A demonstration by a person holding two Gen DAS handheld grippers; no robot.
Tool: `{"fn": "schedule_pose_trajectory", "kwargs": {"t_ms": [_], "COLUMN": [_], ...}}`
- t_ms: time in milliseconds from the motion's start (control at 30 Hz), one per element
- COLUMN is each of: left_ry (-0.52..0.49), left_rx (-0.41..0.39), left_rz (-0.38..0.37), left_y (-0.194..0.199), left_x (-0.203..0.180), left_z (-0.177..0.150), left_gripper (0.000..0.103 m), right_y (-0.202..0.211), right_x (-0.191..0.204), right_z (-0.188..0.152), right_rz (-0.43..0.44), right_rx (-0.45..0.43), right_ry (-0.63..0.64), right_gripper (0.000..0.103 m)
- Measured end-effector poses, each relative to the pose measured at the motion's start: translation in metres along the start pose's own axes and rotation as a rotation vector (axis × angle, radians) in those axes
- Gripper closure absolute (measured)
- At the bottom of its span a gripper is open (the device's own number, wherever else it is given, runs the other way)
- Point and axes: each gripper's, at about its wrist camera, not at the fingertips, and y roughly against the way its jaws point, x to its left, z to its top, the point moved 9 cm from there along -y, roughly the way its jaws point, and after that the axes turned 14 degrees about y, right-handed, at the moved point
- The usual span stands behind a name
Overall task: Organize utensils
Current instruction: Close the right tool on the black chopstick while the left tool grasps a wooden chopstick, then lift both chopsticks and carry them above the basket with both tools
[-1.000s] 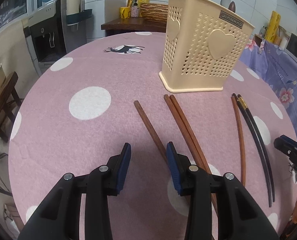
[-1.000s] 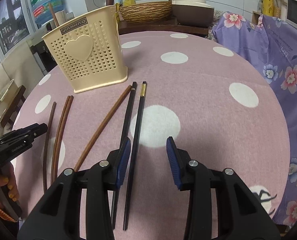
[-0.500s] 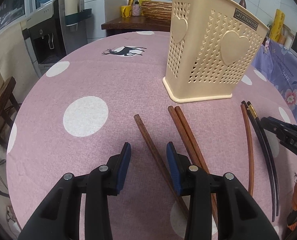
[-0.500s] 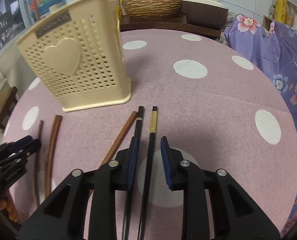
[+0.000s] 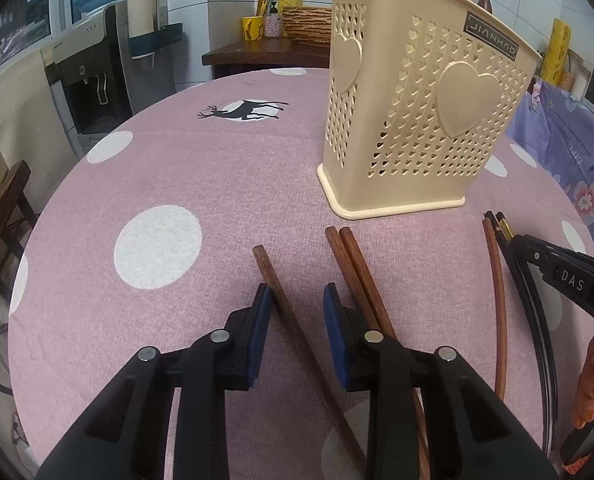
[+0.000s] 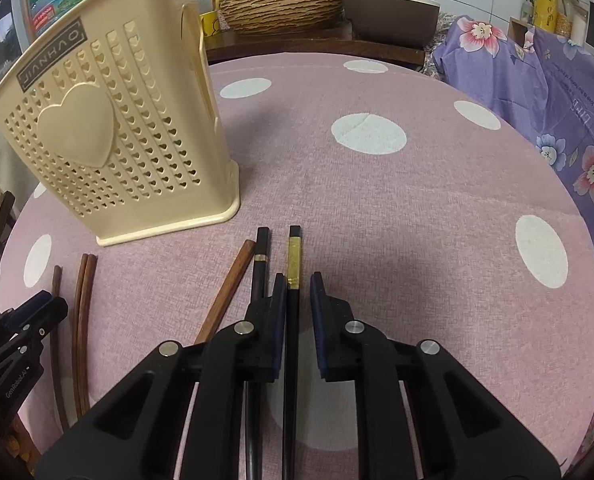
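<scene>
A cream perforated utensil holder (image 5: 421, 120) stands upright on the pink dotted table; it also shows in the right wrist view (image 6: 113, 140). Several chopsticks lie in front of it. My left gripper (image 5: 297, 300) is open, low over the table, with a single brown chopstick (image 5: 281, 300) between its fingers; a brown pair (image 5: 357, 276) lies just right of it. My right gripper (image 6: 299, 286) is open but narrow, straddling a black gold-banded chopstick (image 6: 293, 280). A second black chopstick (image 6: 260, 264) and a reddish-brown one (image 6: 229, 288) lie left of it.
The round table (image 5: 217, 176) has a pink cloth with white dots. A purple floral cloth (image 6: 557, 92) hangs past its right edge. A side table with a woven basket (image 6: 281, 12) stands behind. A water dispenser (image 5: 93, 72) is at the far left.
Both grippers moved forward and down toward the chopsticks. The left now straddles the single brown chopstick. The right has narrowed around the gold-banded black chopstick.
</scene>
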Motion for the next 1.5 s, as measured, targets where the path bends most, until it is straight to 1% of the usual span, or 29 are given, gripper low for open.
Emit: {"fn": "schedule_pose_trajectory", "kwargs": {"t_ms": [133,200,233,333,467,633,800,867,1067,1300,1400,1500], "left_ry": [-0.014,-0.012,-0.008,0.001,-0.017,-0.015,0.017,0.026,0.059,0.031,0.030,0.012], "left_rx": [-0.004,-0.005,-0.005,-0.003,-0.014,-0.011,-0.010,-0.022,-0.049,-0.143,-0.170,-0.211], "left_rz": [0.010,0.013,0.014,0.008,0.016,0.008,-0.034,-0.048,-0.144,-0.226,-0.264,-0.277], "left_y": [-0.001,-0.001,-0.002,-0.002,-0.002,-0.001,0.001,0.007,0.042,0.104,0.128,0.151], "left_x": [-0.002,-0.001,0.000,0.000,-0.004,-0.004,-0.003,-0.003,-0.002,-0.002,0.000,0.003], "left_z": [0.001,0.001,0.002,0.003,0.001,0.000,0.002,0.005,0.015,0.030,0.037,0.042], "left_gripper": [0.081,0.088,0.090,0.091,0.091,0.091,0.093,0.094,0.095,0.096,0.096,0.096], "right_y": [-0.001,-0.001,0.000,0.001,0.001,0.002,0.009,0.019,0.068,0.134,0.161,0.187], "right_x": [0.003,0.004,0.005,0.004,0.006,0.004,0.000,-0.002,-0.009,-0.022,-0.026,-0.030], "right_z": [0.002,0.002,0.001,0.000,0.000,0.000,0.002,0.005,0.016,0.021,0.020,0.019], "right_rz": [-0.023,-0.029,-0.027,-0.025,-0.034,-0.004,0.022,0.022,0.038,0.063,0.068,0.084], "right_rx": [-0.001,-0.005,-0.006,-0.005,-0.007,-0.011,-0.037,-0.066,-0.187,-0.313,-0.360,-0.404], "right_ry": [0.031,0.044,0.043,0.034,0.045,0.019,-0.016,-0.020,-0.028,-0.034,-0.022,-0.014], "right_gripper": [0.090,0.093,0.094,0.095,0.095,0.095,0.095,0.095,0.095,0.095,0.095,0.095]}}
